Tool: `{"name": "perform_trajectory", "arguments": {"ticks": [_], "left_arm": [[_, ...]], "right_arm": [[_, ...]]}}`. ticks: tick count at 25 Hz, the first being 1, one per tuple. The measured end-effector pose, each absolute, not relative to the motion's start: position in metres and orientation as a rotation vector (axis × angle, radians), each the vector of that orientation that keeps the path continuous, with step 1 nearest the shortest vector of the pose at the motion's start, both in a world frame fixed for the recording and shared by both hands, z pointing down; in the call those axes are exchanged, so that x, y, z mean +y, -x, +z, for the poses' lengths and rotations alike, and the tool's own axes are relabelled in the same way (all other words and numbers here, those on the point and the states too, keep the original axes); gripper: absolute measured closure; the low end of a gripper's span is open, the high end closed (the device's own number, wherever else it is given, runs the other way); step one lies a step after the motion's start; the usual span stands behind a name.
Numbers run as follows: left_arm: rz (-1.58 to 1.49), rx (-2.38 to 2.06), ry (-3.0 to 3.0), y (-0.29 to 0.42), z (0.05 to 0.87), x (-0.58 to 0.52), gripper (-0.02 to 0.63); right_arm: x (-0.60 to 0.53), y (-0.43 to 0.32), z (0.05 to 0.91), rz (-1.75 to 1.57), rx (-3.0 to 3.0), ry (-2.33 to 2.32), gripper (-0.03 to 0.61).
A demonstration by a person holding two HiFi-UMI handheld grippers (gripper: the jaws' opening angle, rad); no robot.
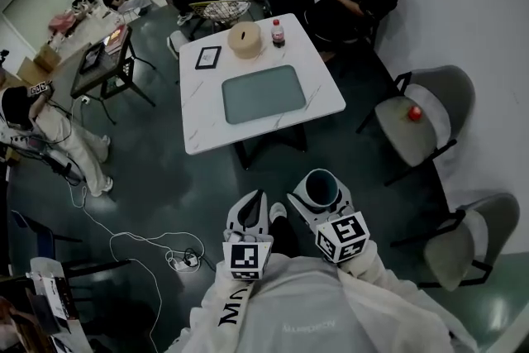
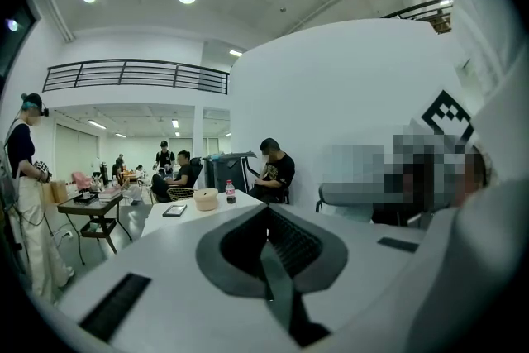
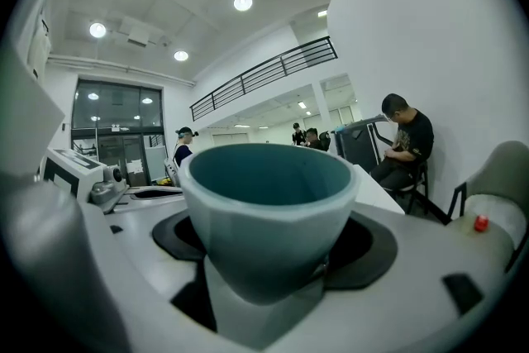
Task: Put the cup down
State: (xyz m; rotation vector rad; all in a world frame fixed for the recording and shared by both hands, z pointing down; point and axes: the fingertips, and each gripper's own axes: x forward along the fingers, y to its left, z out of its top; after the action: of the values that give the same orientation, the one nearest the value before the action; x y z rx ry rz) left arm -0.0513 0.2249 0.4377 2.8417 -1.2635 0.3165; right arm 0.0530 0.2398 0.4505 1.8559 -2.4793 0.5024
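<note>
Right gripper view gives me what I need first: the right gripper (image 3: 263, 303) is clamped wide on the teal cup (image 3: 269, 211), its jaws pressing the lower, narrowing part of the wall, and the cup stands upright with its mouth open to the ceiling and nothing visible inside. The left gripper (image 2: 271, 256) has its jaws closed together on nothing, so I count it as a spare that has no part in this step. From the head view the cup sits in front of the person's chest over bare floor, well short of the white table (image 1: 198, 107), so I judge the step in hand to be the carry before the set-down. I would bring it over level, since the tapered wall gives the pads little to hold if the cup tips. The grey mat (image 1: 264, 93) in the middle of the table looks like the best landing spot: flat, bare, and well apart from the bottle (image 1: 278, 32), the round tan container (image 1: 245, 39) and the dark tablet (image 1: 207, 57) at the far edge. I would lower straight down until the base rests flat, then part the jaws and draw back along their own line so neither pad drags the rim. The cables (image 1: 178, 259) on the floor are off to the left of my path.
</note>
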Motion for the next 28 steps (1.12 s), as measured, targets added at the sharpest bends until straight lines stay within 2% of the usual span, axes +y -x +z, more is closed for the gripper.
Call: {"name": "perform_trajectory", "arguments": {"ticks": [16,28], "left_arm": [[0.375,-1.207,-2.789,0.044,0.454,0.09,0.603],[0.351,-1.179,-2.795,0.049,0.449,-0.011,0.603]], "right_arm": [[0.108,-0.063,0.47,0.628,-2.394,-1.853,0.189],[0.015,-0.061,0.459,0.595,-2.358,-1.878,0.189]]}}
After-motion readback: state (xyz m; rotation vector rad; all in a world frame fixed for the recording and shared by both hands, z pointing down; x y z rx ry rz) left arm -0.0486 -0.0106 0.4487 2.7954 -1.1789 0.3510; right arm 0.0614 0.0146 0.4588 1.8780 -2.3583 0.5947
